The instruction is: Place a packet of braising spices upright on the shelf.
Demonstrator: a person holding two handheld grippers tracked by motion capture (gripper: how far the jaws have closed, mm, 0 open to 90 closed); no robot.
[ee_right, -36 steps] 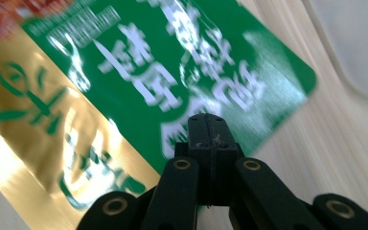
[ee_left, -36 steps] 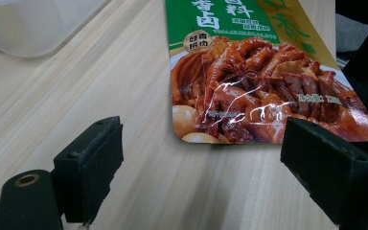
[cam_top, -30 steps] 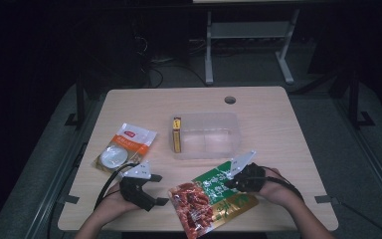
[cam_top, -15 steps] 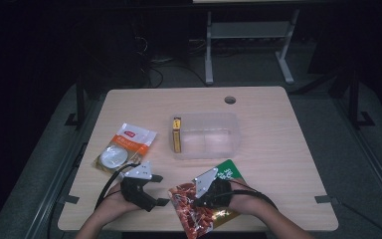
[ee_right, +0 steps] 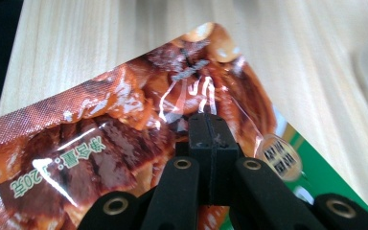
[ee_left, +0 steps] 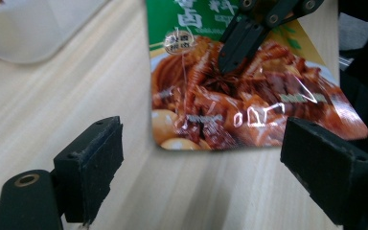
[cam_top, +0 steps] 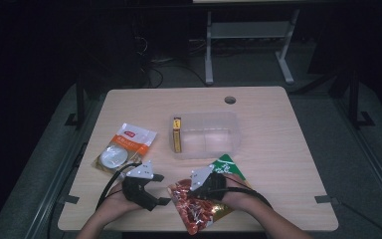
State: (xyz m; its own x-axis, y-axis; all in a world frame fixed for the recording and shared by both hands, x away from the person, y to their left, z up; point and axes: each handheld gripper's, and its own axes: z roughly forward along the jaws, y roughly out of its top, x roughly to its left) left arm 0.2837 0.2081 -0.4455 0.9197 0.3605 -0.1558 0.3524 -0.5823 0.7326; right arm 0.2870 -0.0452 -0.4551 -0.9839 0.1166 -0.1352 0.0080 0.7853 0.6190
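Right tongs (cam_top: 205,183) sit over the food pouch (cam_top: 206,211), jaws pressed flat together with no gap; the right gripper view shows the closed tips (ee_right: 210,139) above the glossy red picture side of the pouch (ee_right: 124,139), nothing pinched between them that can be seen, and whether the tips touch the film cannot be told. Left tongs (cam_top: 151,191) stand just beside the pouch's left edge, jaws spread wide and empty. In the left gripper view the pouch (ee_left: 249,100) lies flat on the table (ee_left: 76,91) ahead of the two open pads (ee_left: 93,163), its rounded lower corner a little beyond them, toward the right pad. The right tongs (ee_left: 242,36) come down onto the pouch's middle from the far side in that view. The pouch's green end points away from both tongs toward the clear plastic box (cam_top: 206,134), which holds a yellow pack (cam_top: 177,134) at its left wall. Beyond the left tongs lies an orange-and-white packet (cam_top: 124,147), well apart from the pouch.
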